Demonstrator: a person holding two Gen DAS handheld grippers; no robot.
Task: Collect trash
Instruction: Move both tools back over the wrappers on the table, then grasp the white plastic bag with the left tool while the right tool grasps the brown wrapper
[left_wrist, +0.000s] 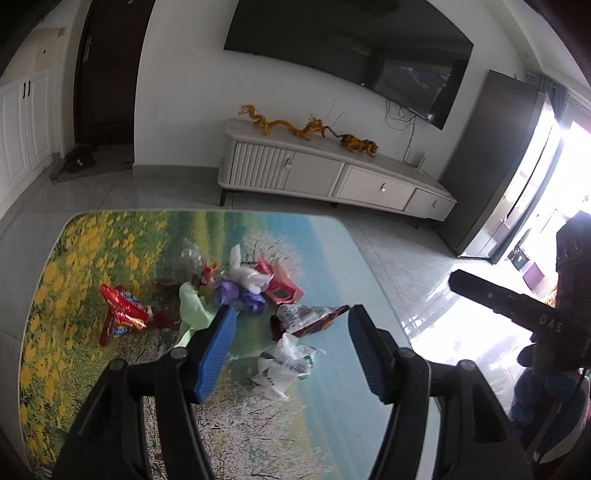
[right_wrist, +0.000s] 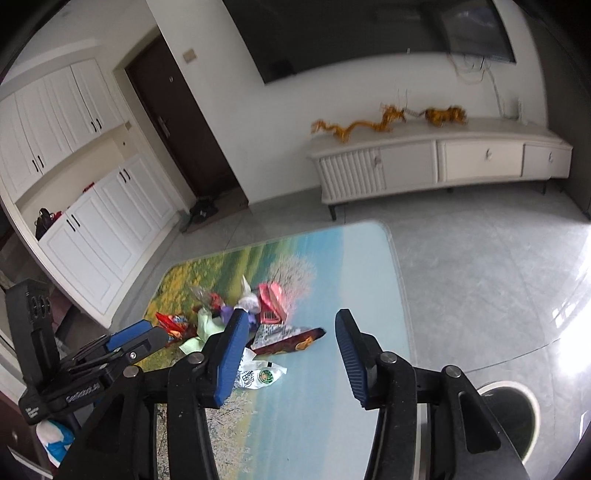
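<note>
Trash lies in a heap on the landscape-printed table (left_wrist: 110, 240): a red snack wrapper (left_wrist: 120, 314), a pale green bag (left_wrist: 192, 306), a purple bag (left_wrist: 240, 295), a pink packet (left_wrist: 280, 284), a brown snack bag (left_wrist: 306, 319) and a white plastic bag (left_wrist: 284, 365). My left gripper (left_wrist: 291, 317) is open and empty above the brown bag. My right gripper (right_wrist: 291, 325) is open and empty, hovering over the table (right_wrist: 354, 280) near the brown bag (right_wrist: 288, 339) and the white bag (right_wrist: 258, 376). The left gripper (right_wrist: 133, 338) shows at the left of the right wrist view.
A white TV cabinet (left_wrist: 332, 173) with gold dragon ornaments stands against the far wall under a TV. White cupboards (right_wrist: 85, 221) and a dark door are at the left. A dark round bin (right_wrist: 513, 410) stands on the floor right of the table.
</note>
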